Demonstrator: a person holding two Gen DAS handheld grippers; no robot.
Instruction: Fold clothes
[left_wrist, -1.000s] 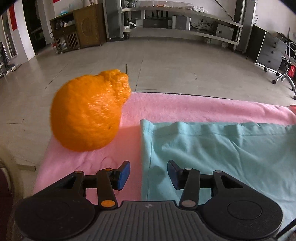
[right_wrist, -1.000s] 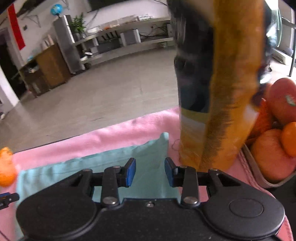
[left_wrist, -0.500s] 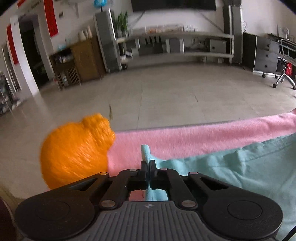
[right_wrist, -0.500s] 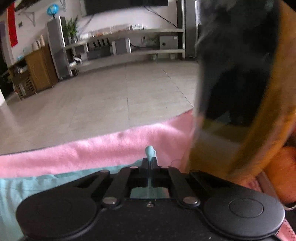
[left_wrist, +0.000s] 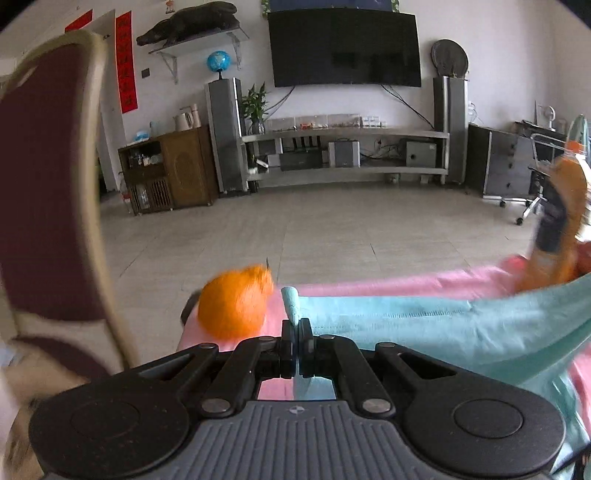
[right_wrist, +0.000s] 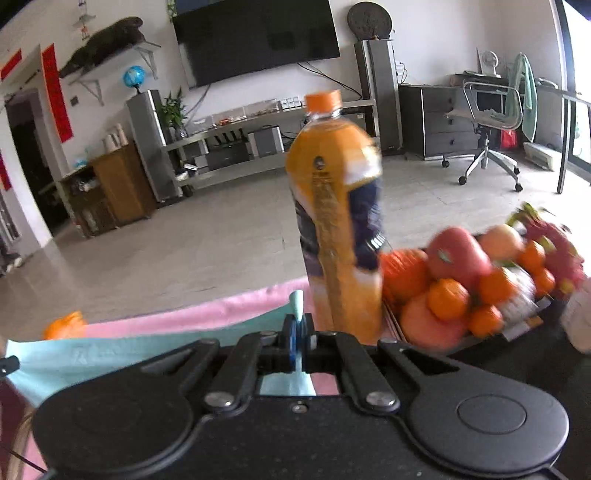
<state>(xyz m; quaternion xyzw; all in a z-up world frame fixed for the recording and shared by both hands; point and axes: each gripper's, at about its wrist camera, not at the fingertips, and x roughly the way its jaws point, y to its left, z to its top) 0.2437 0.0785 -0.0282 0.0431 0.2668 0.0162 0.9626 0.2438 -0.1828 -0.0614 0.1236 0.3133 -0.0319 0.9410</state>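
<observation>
Pale tiled floor (left_wrist: 332, 229) under soft daylight. At twelve o'clock, black television (left_wrist: 344, 48) on white wall above long grey shelf unit (left_wrist: 343, 151). At ten o'clock, wooden cabinet (left_wrist: 170, 166). At two o'clock, office chair (right_wrist: 487, 125) beside dark drawers (right_wrist: 432, 122).

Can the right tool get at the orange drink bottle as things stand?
Probably not: the right tool is shut on a corner of the teal garment, so though the bottle stands close ahead to its right, it would have to let go first.
</observation>
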